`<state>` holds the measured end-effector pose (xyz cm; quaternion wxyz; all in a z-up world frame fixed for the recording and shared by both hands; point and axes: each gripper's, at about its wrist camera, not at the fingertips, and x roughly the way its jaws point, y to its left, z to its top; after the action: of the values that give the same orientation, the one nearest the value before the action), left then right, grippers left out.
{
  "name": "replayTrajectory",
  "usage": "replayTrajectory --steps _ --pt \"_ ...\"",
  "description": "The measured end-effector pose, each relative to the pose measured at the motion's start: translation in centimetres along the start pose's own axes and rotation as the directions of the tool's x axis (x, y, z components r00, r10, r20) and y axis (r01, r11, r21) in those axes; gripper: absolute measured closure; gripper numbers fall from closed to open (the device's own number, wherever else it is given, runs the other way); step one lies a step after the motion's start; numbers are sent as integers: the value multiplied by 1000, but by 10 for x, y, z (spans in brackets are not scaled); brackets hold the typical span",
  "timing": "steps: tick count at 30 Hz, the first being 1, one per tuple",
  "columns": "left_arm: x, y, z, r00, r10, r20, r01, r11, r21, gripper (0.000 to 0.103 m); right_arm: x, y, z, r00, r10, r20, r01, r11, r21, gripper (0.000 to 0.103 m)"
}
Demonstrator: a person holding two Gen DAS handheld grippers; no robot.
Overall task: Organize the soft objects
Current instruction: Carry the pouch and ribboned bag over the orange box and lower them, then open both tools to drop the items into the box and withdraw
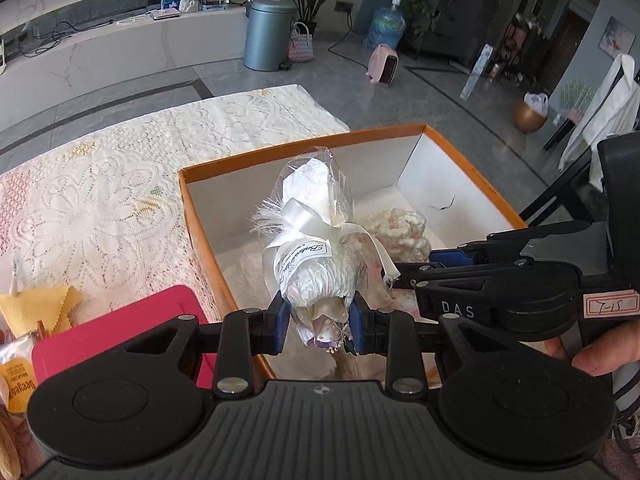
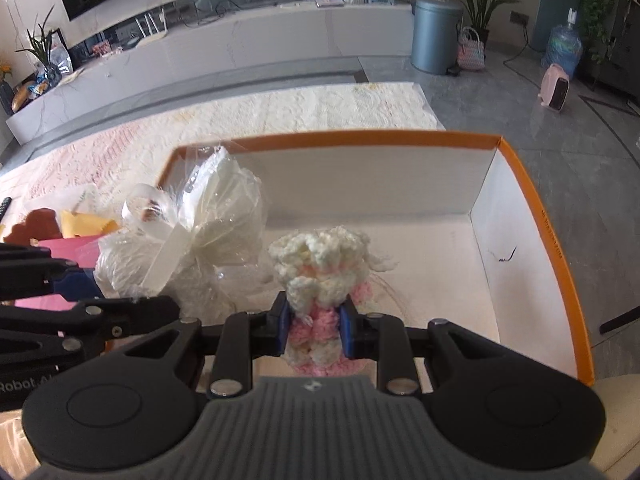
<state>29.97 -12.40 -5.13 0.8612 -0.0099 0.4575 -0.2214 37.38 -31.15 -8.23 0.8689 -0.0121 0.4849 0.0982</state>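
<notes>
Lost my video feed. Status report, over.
Left gripper shut on cellophane-wrapped bundle. Right gripper shut on pink-and-cream crochet piece. Both over the orange box. Nothing blocking.

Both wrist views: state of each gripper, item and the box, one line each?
left gripper: shut on the wrapped bundle
wrapped bundle: cellophane-wrapped, ribbon-tied, held over the box
right gripper: shut on the knitted toy
knitted toy: pink and white, upright, inside the box
orange box: lid off, open top
</notes>
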Motion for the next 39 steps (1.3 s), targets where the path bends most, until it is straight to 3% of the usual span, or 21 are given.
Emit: replayTrajectory --steps 13,15,31,39 --pt "29 -10 9 994 46 -97 -40 998 57 67 35 -3 -3 992 -4 -127 -1 999 -40 74" --pt "29 -10 9 994 55 -97 -50 997 61 61 35 -3 -3 992 -8 -130 2 999 -47 70" --pt "-11 -9 5 998 56 -36 -55 997 47 36 -5 -2 2 995 -33 -91 25 996 -88 39" --pt "-54 1 -17 996 14 87 -14 1000 -5 33 -43 8 -9 998 -64 16 65 997 -45 32"
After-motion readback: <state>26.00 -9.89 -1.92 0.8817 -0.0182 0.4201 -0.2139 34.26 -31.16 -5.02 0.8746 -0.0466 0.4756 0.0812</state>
